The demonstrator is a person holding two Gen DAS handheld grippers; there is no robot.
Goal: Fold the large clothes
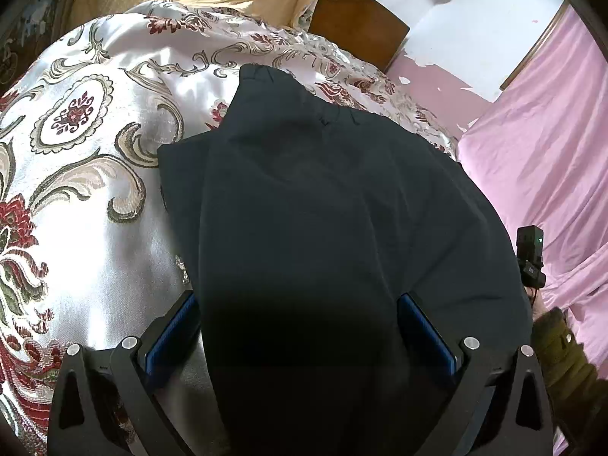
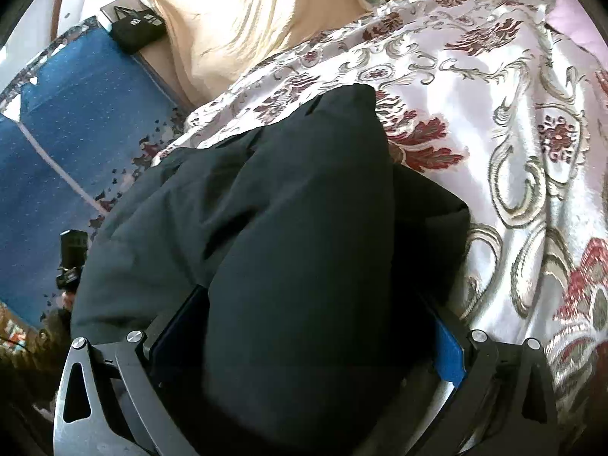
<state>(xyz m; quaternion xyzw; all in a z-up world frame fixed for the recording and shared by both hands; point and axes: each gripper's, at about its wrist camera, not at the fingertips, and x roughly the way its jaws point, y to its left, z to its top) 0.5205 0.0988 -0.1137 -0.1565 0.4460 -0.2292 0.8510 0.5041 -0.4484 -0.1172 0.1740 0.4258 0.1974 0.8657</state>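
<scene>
Both the left gripper [image 1: 298,336] and right gripper [image 2: 304,345] stand wide, astride the dark garment [image 1: 323,209]; pinch matching edges before lifting evenly off the bedspread [image 1: 87,174].

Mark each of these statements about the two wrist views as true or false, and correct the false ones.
1. The dark garment lies on a floral bedspread. True.
2. The left gripper is shut tight with nothing between its fingers. False: its fingers stand wide apart with a bulk of the garment between them.
3. The garment is bright red. False: it is a very dark, near-black colour.
4. In the right wrist view, dark cloth fills the gap of the right gripper. True.
5. A pink sheet shows at the right edge of the left wrist view. True.
6. A cream blanket lies beyond the bedspread. True.
</scene>
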